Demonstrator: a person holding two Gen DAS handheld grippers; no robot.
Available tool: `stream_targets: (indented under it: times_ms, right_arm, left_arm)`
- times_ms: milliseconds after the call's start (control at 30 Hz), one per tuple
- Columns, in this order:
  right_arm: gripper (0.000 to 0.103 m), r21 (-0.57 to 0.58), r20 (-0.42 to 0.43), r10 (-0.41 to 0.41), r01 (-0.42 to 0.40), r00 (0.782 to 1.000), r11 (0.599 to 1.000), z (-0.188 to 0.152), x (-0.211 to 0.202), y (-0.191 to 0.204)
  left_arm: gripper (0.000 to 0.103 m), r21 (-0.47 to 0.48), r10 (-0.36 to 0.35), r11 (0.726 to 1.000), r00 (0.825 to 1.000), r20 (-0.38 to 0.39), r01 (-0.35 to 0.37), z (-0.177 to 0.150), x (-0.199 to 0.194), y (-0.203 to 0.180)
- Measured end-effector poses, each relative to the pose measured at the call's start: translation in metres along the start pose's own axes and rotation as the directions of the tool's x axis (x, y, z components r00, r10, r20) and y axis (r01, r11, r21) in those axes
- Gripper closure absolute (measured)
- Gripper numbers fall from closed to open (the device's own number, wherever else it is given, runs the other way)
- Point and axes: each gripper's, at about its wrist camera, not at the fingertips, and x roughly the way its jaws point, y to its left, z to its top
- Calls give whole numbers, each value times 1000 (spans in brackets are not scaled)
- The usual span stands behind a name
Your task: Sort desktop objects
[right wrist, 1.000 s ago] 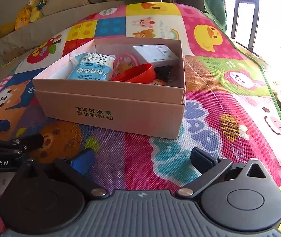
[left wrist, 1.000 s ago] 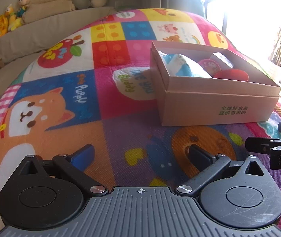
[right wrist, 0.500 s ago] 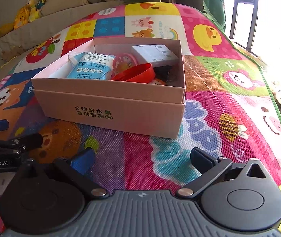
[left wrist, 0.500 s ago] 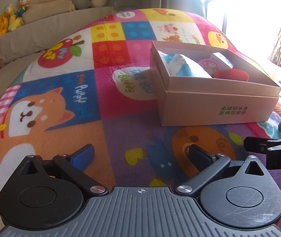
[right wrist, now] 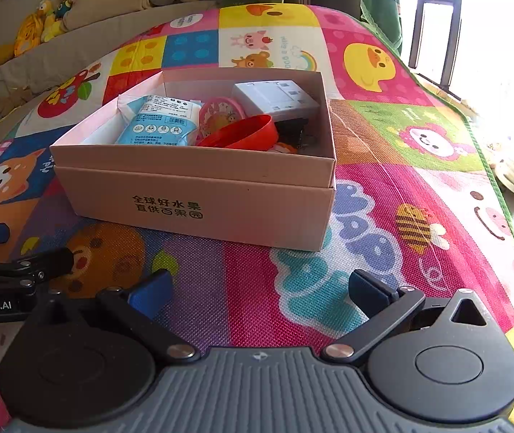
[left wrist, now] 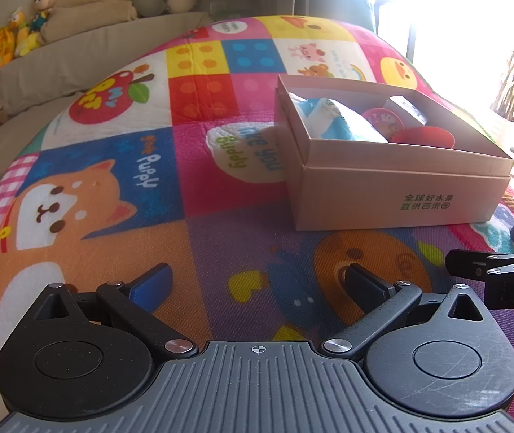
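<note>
Seen from the left wrist, the left tool (left wrist: 257, 281) is spread wide and empty at lower centre; the box (left wrist: 394, 187) sits ahead at right centre on the mat (left wrist: 112, 187).

From the right wrist, the right tool (right wrist: 262, 290), equally wide and empty, faces the box (right wrist: 199, 195) almost straight ahead, slightly left, its long side crosswise. I judge the right tool better placed.

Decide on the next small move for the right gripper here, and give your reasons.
Probably ease the right gripper forward and up toward the cardboard box. Its jaws stand open and empty, low over the mat, short of the box, and the red bowl lies inside near the front wall.
</note>
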Motion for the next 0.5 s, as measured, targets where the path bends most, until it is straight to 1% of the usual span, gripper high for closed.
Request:
stream_targets:
  times_ms: [400,500]
  right_arm:
    - [0,-18,2,-13,13,1000,1000,-2,-2,4]
    - [0,-46,10,6,-6,1000,999,-4,-5,8]
  left_arm:
    - [0,0,0,1000,1000,0,0,0,0,0]
    - [0,0,0,1000,1000,0,0,0,0,0]
